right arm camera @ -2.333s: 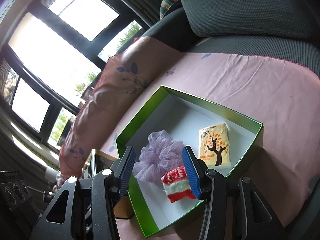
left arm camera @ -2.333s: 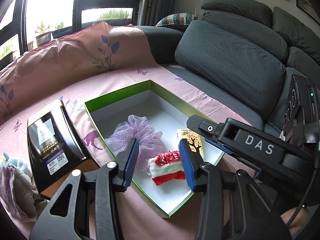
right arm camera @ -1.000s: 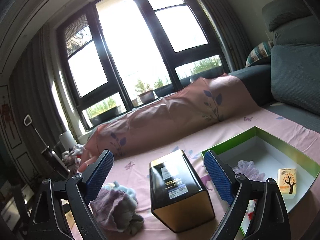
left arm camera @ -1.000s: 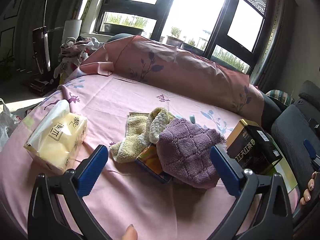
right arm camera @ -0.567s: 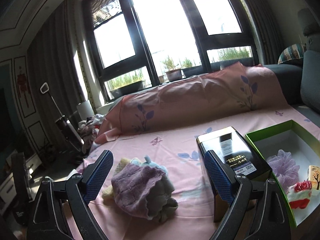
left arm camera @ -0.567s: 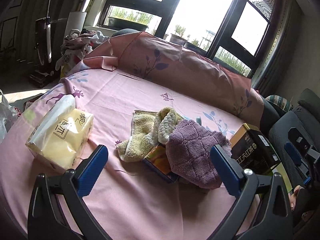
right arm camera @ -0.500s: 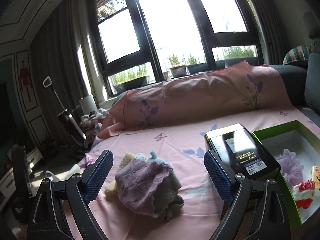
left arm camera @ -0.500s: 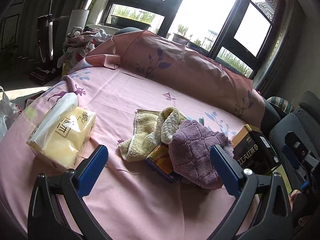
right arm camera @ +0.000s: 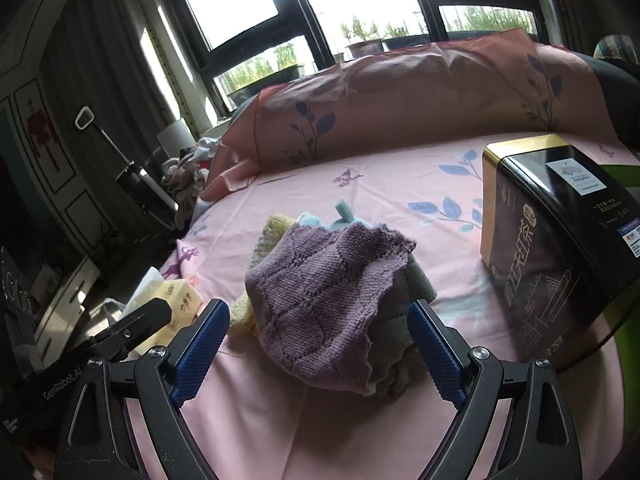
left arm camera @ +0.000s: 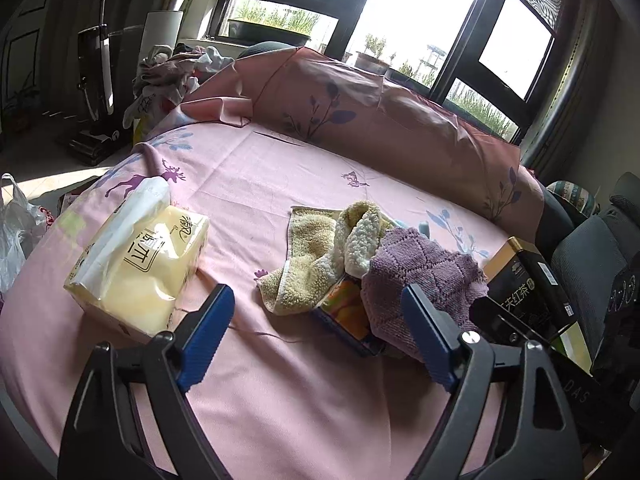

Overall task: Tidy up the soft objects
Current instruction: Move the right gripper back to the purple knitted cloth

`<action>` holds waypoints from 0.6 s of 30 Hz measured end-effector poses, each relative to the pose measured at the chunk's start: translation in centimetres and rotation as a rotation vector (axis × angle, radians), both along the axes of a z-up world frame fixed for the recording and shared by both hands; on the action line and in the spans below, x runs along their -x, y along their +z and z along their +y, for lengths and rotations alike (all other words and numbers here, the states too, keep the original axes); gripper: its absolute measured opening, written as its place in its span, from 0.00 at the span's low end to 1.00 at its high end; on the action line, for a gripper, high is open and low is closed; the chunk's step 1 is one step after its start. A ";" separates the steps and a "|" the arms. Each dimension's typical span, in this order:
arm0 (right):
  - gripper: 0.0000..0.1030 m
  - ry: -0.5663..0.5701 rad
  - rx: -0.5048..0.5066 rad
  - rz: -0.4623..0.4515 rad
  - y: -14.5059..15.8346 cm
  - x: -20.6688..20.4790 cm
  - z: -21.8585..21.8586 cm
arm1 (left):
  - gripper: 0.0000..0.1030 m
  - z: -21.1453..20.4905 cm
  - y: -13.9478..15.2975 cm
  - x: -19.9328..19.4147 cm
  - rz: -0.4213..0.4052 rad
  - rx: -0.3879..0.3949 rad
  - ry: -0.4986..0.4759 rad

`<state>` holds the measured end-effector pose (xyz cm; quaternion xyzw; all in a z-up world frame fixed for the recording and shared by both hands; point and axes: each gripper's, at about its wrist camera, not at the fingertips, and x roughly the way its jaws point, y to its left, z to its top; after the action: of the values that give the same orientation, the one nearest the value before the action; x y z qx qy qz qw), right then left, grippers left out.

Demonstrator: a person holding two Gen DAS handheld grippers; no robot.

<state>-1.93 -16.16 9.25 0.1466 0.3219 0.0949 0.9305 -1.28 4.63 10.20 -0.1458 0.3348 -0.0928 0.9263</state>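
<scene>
While the pink sheet [left arm camera: 280,184] carries most of the clutter, only a green sliver of an open box [right arm camera: 624,344] shows in the right wrist view, behind the black and gold tea tin [right arm camera: 560,248]; its contents cannot be seen. The tin stands closed, with gold Chinese characters down its side and a white label and a barcode sticker on top; the small print is too fine to read. A soft pack of tissues [left arm camera: 136,264] in yellow wrap lies at the left of the sheet, printed with large Chinese characters. A small colourful packet [left arm camera: 344,312] sits half hidden under the heap of cloths, its print unreadable.

The purple knitted cloth [right arm camera: 324,296] lies draped on top of that heap, over a grey cloth [right arm camera: 396,364] and a pale blue one [right arm camera: 340,216], with a yellow towel [left arm camera: 308,264] spread just beside it.

The left gripper [left arm camera: 316,332] has just been closing somewhat, yet its blue pads are still wide apart and grip nothing; the yellow towel's edge and the packet lie ahead of them. The right gripper [right arm camera: 320,356] has its jaws narrowed slightly but widely spread, the purple cloth's near edge lying between the fingertips without being pressed. The letters "DAS" and "GenRobot.AI" are moulded on the gripper bodies.
</scene>
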 end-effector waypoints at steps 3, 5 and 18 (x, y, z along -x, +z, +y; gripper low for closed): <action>0.84 0.016 0.001 0.040 -1.0 -0.8 0.7 | 0.79 -0.2 0.0 0.1 0.007 -0.011 0.010; 0.81 0.008 0.006 0.059 -1.6 -1.2 0.9 | 0.79 -0.4 0.0 0.1 0.008 -0.014 0.003; 0.05 0.066 -0.089 0.057 0.0 -0.7 1.1 | 0.76 0.6 -0.5 -0.6 0.077 0.012 0.043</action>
<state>-1.25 -15.06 9.24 0.1796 0.3482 0.1356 0.9100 -0.70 5.22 9.65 -0.1621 0.3666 -0.0691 0.9136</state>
